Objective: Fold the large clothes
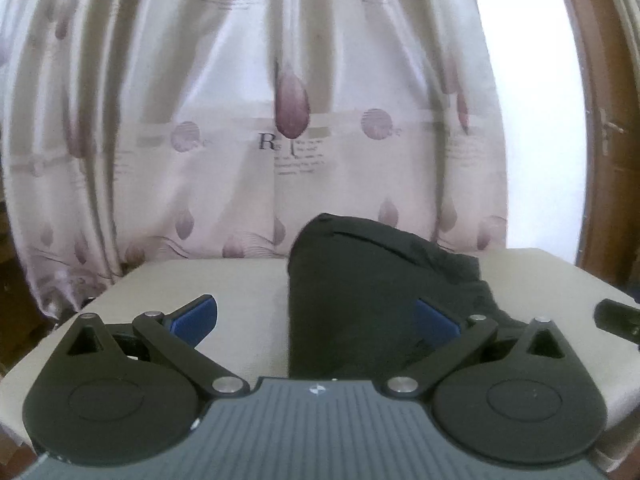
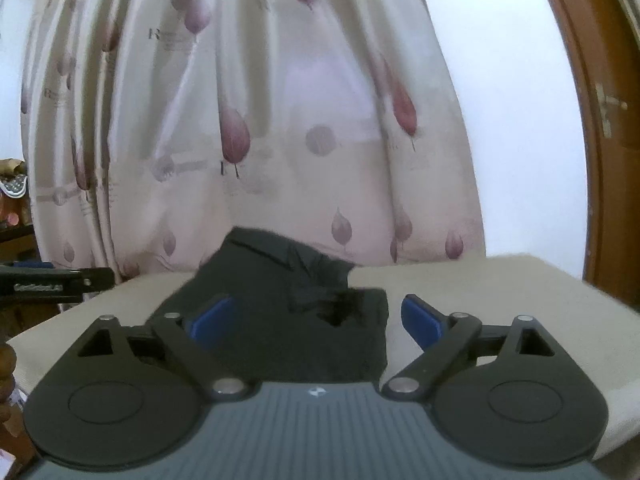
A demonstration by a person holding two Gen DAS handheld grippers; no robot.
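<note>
A black garment [image 1: 360, 280] lies folded into a compact bundle on the cream-covered table [image 1: 224, 280]. In the left wrist view my left gripper [image 1: 316, 320] is open and empty, low over the table, with the bundle's left edge between its blue pads [image 1: 196, 320]. In the right wrist view the same garment [image 2: 280, 300] lies ahead, and my right gripper [image 2: 318, 320] is open and empty, its jaws spread around the near right part of the cloth. The other gripper shows at the edge of each view [image 1: 616, 316] [image 2: 52, 284].
A pale curtain [image 1: 280, 120] with purple leaf prints hangs just behind the table's far edge. A brown wooden door [image 2: 600, 120] with a handle stands at the right. Bare table cover lies to the left [image 1: 180, 280] and right [image 2: 500, 292] of the garment.
</note>
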